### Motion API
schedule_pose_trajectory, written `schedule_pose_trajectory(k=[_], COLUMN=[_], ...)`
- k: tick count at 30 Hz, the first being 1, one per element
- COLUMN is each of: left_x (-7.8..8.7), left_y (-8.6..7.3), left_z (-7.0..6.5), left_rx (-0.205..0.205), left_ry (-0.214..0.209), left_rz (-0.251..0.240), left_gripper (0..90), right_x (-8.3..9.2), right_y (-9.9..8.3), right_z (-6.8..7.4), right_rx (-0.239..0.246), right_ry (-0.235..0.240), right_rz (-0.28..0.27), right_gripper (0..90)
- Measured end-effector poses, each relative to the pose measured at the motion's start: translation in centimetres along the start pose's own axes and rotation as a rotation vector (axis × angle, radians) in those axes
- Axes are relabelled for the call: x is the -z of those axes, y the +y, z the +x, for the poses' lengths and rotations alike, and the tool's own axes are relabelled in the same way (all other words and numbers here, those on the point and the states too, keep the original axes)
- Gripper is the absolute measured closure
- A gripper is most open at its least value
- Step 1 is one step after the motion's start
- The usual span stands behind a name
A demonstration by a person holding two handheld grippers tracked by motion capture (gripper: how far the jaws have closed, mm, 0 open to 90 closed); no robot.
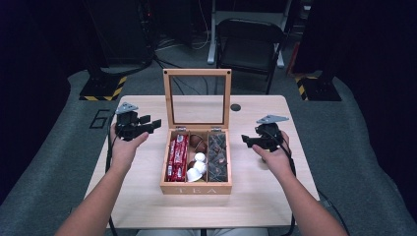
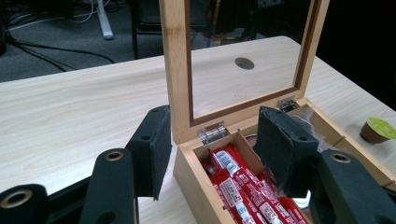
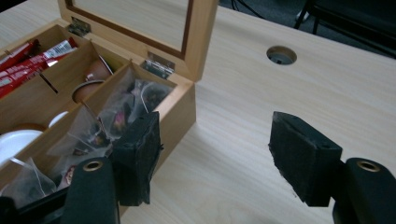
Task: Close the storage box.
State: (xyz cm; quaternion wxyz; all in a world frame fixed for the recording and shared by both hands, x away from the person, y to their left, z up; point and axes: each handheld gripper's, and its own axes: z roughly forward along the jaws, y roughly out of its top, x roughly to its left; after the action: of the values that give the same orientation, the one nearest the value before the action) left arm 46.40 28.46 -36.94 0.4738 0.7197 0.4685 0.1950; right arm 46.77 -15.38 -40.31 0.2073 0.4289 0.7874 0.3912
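Wooden tea box sits mid-table with its lid propped upright so I can reach the compartments, my left gripper and right gripper flanking it, jaws parted and empty, ready to pick from the sachets.

Wooden tea box sits mid-table, 3 compartments open from above. Upright glass lid walls off the back edge, blocking any reach from behind. Left compartment packed with red packets, middle with capsules, right with clear tea bags; little spare room inside. Bare table left of the box, where the left gripper hangs with its jaws apart astride the box's left wall. Bare table on the right too, where the right gripper hangs, jaws apart and empty. A green-topped capsule stands just beside the box's right wall. Table hole behind the lid.
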Motion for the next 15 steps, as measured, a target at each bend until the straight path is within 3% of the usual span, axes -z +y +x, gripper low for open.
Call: schedule_pose_trajectory(k=[15], left_x=[-0.1], left_y=[0.0], left_z=[-0.1], left_rx=[-0.003], left_ry=[-0.009], left_rz=[0.004], left_gripper=[44.6], right_x=[-0.9], right_y=[3.7], right_z=[2.4], right_rx=[0.024], right_ry=[0.075], right_rz=[-0.021], right_gripper=[33.3])
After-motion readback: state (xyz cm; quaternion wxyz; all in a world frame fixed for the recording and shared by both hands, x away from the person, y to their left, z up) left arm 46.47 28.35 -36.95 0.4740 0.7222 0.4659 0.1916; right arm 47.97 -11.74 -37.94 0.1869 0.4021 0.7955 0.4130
